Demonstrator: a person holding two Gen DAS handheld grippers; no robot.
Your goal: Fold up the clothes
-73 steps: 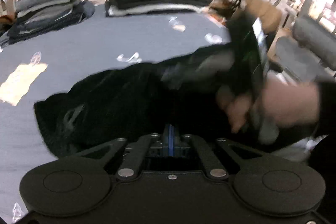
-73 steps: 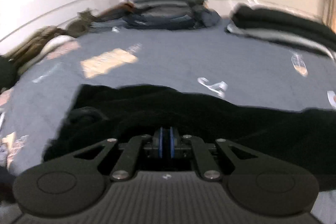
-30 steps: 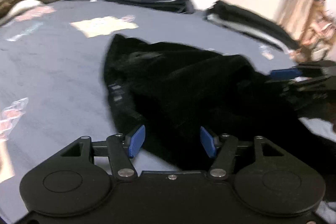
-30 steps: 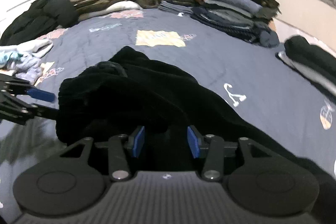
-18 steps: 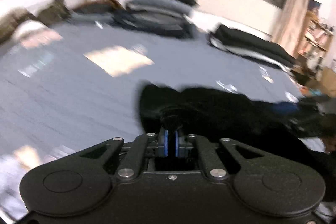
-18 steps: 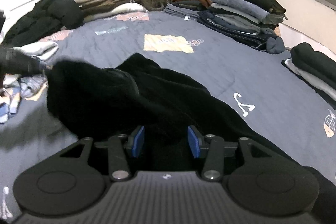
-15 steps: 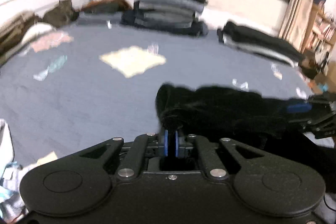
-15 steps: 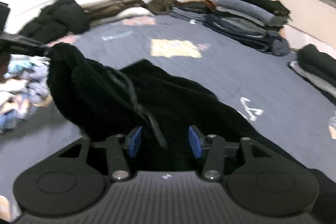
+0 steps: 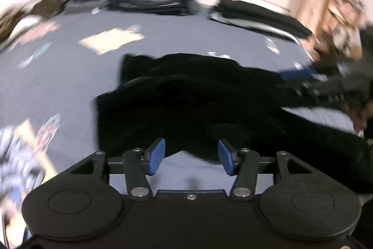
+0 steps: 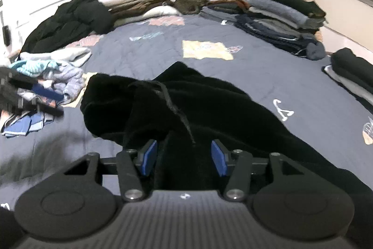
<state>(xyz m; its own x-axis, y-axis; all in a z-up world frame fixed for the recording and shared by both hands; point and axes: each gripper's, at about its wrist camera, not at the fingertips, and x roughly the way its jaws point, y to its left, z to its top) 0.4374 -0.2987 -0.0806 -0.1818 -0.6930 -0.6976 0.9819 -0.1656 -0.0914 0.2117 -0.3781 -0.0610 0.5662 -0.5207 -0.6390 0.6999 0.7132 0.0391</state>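
Black garment [image 10: 198, 104] lies bunched and rumpled on the blue bedspread [image 10: 268, 76], drawstring showing on top. Both claws are spread and hold nothing: left gripper [image 9: 191, 156] sits at its near edge, right gripper [image 10: 184, 158] straddles a fold of cloth (jaws not pressing it). Judging mid-arrangement, between grips — next it needs an edge pinched and pulled flat.

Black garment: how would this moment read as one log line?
black garment crumpled on bed | left claw open | right claw open
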